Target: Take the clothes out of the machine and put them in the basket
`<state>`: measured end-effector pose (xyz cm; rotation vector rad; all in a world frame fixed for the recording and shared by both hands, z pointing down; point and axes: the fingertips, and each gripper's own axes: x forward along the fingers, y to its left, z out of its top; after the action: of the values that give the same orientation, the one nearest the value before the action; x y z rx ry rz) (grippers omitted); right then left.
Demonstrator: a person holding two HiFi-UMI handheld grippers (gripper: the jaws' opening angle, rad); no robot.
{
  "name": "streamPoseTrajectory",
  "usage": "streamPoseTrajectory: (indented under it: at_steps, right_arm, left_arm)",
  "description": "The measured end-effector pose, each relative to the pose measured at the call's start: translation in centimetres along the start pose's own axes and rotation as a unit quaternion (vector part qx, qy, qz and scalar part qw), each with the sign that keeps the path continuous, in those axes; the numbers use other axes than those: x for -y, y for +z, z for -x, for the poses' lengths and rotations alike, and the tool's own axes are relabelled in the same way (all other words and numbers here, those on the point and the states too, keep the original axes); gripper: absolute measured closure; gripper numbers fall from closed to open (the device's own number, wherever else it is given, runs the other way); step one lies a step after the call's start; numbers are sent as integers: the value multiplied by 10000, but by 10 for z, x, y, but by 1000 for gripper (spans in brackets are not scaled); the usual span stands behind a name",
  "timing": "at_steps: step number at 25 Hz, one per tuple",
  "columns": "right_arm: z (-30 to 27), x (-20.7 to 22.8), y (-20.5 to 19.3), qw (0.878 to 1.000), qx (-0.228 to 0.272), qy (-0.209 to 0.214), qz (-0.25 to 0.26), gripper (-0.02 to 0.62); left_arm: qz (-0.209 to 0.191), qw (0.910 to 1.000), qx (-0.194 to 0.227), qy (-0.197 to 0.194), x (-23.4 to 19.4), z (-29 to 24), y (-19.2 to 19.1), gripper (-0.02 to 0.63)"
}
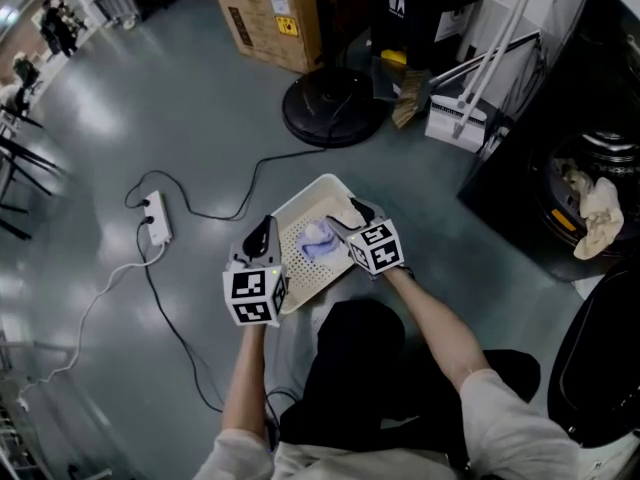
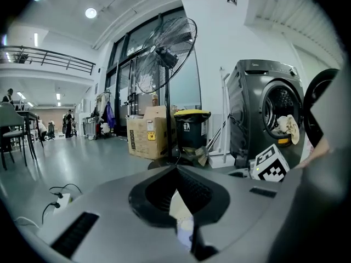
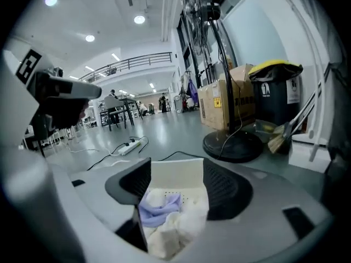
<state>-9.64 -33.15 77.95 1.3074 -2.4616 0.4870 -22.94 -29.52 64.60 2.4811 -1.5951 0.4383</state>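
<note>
A person crouches on a grey floor over a white basket (image 1: pixel 300 195), holding 1 gripper in each hand. The basket sits on the floor in front of the knees, and a small heap of clothes (image 1: pixel 318 238), white with 1 lavender piece, lies inside it.

The right gripper (image 1: pixel 345 218) hovers over the basket's right side. Its jaws stand well apart, and neither pad presses on anything. In the right gripper view the heap shows below, in the gap between them, lying loose in the basket, so this gripper holds nothing.

The left gripper (image 1: pixel 262 233) hangs at the basket's left edge, just beside the heap. In the left gripper view its jaw tips meet with nothing caught between them, and only a sliver of basket and lavender cloth shows through the hollow behind the tips.

The washing machine (image 1: pixel 520 168) stands to the person's right with its door open. 1 pale cloth (image 1: pixel 600 218) hangs out over the lower lip of the drum opening, well apart from both grippers.

Beyond the basket stand the round base of a fan (image 1: pixel 330 108), a cardboard box (image 1: pixel 270 13) and a black bin (image 1: pixel 430 13) with a yellow lid. A white power strip (image 1: pixel 158 218) lies on the floor to the left, its cable curving past the basket.
</note>
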Motion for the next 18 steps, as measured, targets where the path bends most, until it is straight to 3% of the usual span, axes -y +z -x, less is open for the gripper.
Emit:
streamPoseTrajectory:
  at_steps: [4,10,14,18]
  right_arm:
    - [15,17,37,9989,404,-190,141,300]
    - [45,54,66,9961,542,-566,401,362]
    - [76,86,81,9916,648,-1001,493,535]
    - [106,109,87,9877,786,-1289,401,560]
  left_arm:
    - [-44,9998,93,-190,16,-11,9,588]
    - [-74,9987,123,-487,43,-24,19,588]
    - [-129,9971,228,-720,65,-36,31,588]
    - [-184,9941,230,-1047,98,-48,39,588]
